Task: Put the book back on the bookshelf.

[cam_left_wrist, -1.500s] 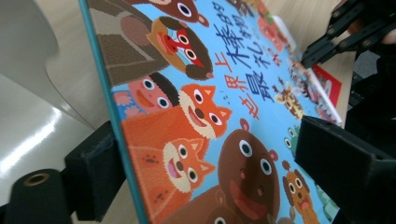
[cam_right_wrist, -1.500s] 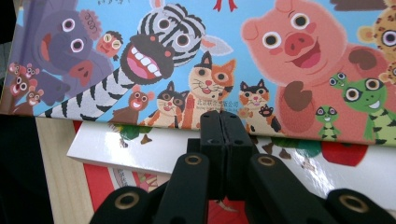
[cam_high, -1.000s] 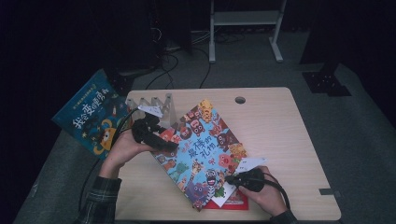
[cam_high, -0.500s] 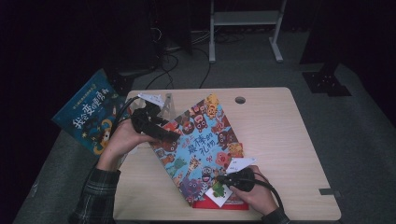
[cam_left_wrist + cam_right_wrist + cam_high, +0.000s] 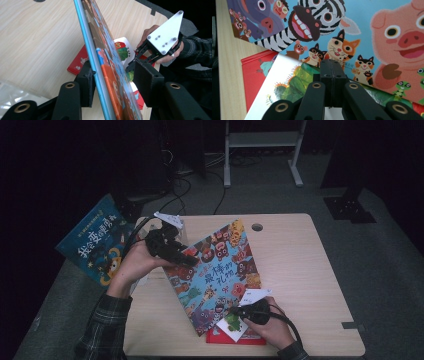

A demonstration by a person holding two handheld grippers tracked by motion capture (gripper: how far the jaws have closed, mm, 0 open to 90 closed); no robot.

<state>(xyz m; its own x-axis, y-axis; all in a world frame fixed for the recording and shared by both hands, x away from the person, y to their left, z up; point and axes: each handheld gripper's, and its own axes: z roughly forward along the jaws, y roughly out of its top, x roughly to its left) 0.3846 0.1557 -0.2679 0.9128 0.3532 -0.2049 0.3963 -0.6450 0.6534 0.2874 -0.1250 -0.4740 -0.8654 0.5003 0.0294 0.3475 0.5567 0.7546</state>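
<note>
A blue picture book with cartoon animals [image 5: 220,270] stands tilted on its lower edge in the middle of the table [image 5: 300,270]. My left gripper [image 5: 182,259] is shut on its raised upper left edge. In the left gripper view that edge [image 5: 105,50] runs between the two pads of my left gripper [image 5: 112,77]. Near the front edge lies a white book with a green caterpillar [image 5: 230,326] on a red book [image 5: 250,338]. My right gripper [image 5: 236,312] is shut, its tips [image 5: 332,65] resting on the caterpillar book [image 5: 284,82] just under the picture book [image 5: 362,30].
A dark blue book with yellow lettering [image 5: 95,247] leans off the table's left side. A clear plastic holder [image 5: 15,92] is by my left hand. A cable hole [image 5: 257,227] marks the table's far edge. A white metal frame [image 5: 260,140] stands on the floor behind.
The left gripper has lifted the picture book's left edge up and back, so the book went from lying flat to tilted. The right gripper slid left toward the book's lower edge.
</note>
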